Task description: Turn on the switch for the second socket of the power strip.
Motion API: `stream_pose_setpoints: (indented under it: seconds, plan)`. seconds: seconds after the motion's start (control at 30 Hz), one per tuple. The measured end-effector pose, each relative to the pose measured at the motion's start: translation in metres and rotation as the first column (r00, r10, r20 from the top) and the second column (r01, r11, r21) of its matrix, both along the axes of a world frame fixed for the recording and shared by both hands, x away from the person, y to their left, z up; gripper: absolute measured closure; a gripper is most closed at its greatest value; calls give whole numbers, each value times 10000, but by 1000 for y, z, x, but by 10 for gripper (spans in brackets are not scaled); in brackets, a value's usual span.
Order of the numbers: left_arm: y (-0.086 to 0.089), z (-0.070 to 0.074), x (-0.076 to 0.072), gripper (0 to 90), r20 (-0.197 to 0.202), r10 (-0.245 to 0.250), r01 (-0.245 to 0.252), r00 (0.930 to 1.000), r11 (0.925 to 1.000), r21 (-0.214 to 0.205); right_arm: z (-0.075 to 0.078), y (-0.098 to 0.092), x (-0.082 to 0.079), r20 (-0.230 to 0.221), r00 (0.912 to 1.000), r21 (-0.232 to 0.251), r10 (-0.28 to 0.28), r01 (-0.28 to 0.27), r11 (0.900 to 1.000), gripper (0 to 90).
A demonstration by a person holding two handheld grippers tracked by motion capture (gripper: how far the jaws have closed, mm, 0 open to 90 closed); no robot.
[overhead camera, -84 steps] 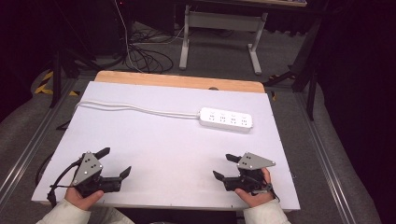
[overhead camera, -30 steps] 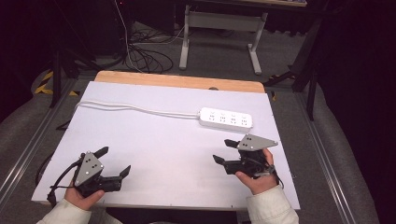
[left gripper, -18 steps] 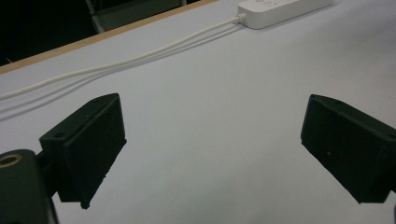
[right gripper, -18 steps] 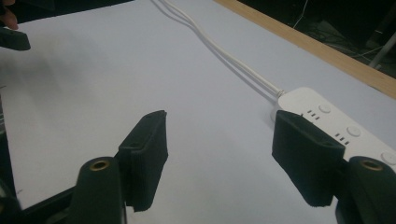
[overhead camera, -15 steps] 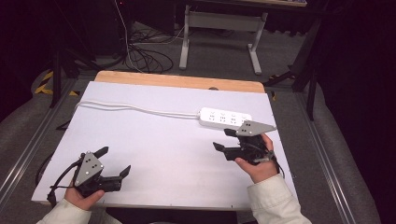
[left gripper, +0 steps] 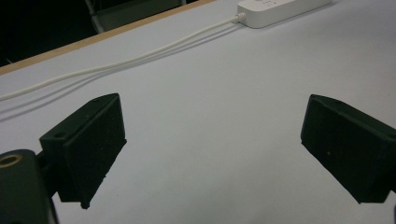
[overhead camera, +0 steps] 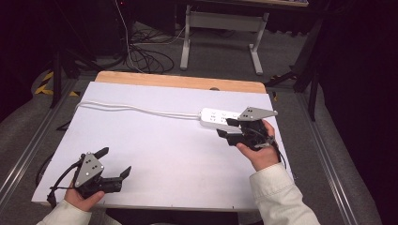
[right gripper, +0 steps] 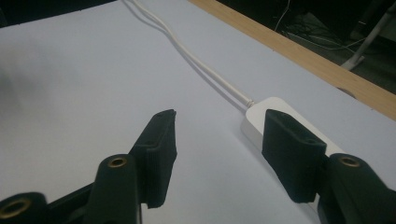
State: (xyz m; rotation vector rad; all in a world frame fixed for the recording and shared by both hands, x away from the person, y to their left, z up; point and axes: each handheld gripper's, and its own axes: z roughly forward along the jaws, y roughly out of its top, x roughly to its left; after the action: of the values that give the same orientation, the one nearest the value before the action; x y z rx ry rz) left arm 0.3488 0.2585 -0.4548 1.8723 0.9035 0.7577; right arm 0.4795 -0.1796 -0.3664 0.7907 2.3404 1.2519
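Two grippers are in use over a white table (overhead camera: 178, 140) with a wooden strip along its far edge. The left gripper (overhead camera: 114, 163) sits at the near left corner, gripped by the left hand (overhead camera: 83, 196). Its jaws stand wide apart and hold nothing; in the left gripper view they frame bare white surface.

The right gripper (overhead camera: 227, 128) is held by the right hand (overhead camera: 257, 151) at the right side of the table, just beside the near edge of a white strip (overhead camera: 213, 117) of sockets. Its jaws are parted and grip nothing. In the right gripper view, one jaw overlaps the strip's near corner; whether that jaw touches the strip cannot be determined. The other jaw stands over bare table.

The strip lies flat toward the far right of the table, long side roughly parallel to the wooden edge. A white cord (overhead camera: 136, 109) leaves its left end and runs in a shallow curve across the far half of the table to the left edge. In the left gripper view, the strip (left gripper: 280, 7) appears at the top, well apart from the jaws.

A grey plate (overhead camera: 256, 113) tops the right gripper.
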Motion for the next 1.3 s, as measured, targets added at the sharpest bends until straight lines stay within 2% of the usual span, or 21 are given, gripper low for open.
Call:
stream_pose_setpoints:
  seconds: [0.17,0.3,0.37,0.4,0.47,0.57,0.63,0.7,0.93,0.97,1.1,1.3]
  plan:
    - [0,-1,-2,70,-55,90,-91,9999,10000,-41,2,-1,7,-7,10000,129,-82,82,9999,504]
    - [2,-1,-3,70,8,170,-170,9999,9998,52,0,0,15,-416,9991,89,37,-33,10000,684]
    - [2,-1,-3,70,-19,168,-168,9999,9998,47,0,0,19,-443,9990,-82,-52,48,10000,795]
    - [2,-1,-3,70,-19,168,-168,9999,9998,47,0,0,19,-443,9990,-82,-52,48,10000,795]
    - [2,-1,-4,70,-18,212,-212,9998,9998,17,0,1,24,-329,9992,-304,-213,203,9993,900]
    - [2,-1,-4,70,-15,236,-236,9997,9997,16,-1,2,33,-66,9990,-443,-435,431,9981,900]
    - [2,-1,-4,70,9,233,-233,9997,9997,62,-1,2,37,-47,9987,-428,-498,495,9979,900]
    - [2,-1,-3,70,27,226,-226,9997,9997,82,-4,4,46,-17,9969,-493,-785,783,9957,900]
    - [1,-1,-2,70,-21,203,-203,9998,9998,24,-17,6,66,-236,9899,-506,-1398,1385,9891,900]
    - [1,-1,-2,70,-18,205,-205,9998,9998,21,-22,6,73,-299,9873,-573,-1561,1543,9864,900]
    - [2,-1,-2,70,5,204,-204,9998,9998,75,-30,6,84,-392,9812,-545,-1892,1869,9809,900]
    - [2,-1,-1,70,-7,163,-163,9999,9998,102,-41,5,97,-347,9741,-590,-2233,2211,9735,900]
